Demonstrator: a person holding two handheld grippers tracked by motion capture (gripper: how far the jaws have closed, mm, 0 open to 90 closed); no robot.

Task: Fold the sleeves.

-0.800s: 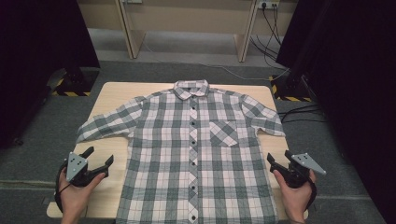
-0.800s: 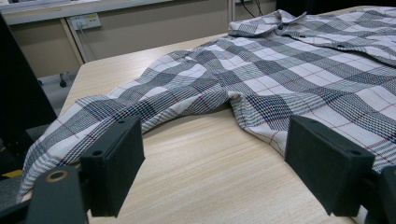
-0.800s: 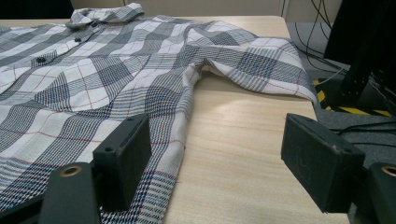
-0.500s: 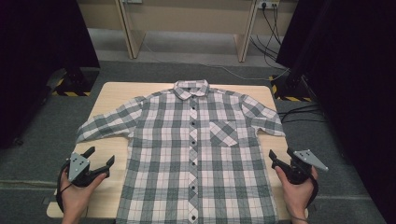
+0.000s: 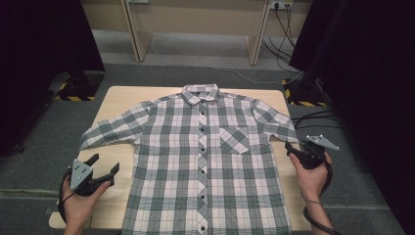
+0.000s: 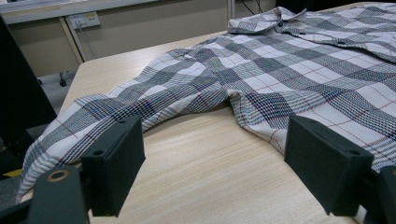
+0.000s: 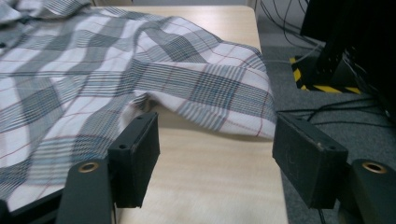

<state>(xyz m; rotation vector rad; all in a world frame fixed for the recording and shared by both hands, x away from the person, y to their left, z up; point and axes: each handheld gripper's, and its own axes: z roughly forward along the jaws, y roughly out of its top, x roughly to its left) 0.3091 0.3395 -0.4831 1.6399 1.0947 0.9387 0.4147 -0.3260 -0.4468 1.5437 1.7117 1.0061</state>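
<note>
High view shows a grey-and-white checked button-up shirt (image 5: 203, 161) spread flat, front up, across the pale wooden table (image 5: 115, 98), collar at the far edge. The left gripper (image 5: 103, 165) hovers near the table's near-left corner, jaws apart and empty; the right gripper (image 5: 293, 150) hangs just beside the shirt's right edge, jaws likewise apart. Folding looks about to begin (likely sleeves first): each gripper should pinch one fabric layer at a sleeve end, lift slightly, and avoid dragging the body
</note>
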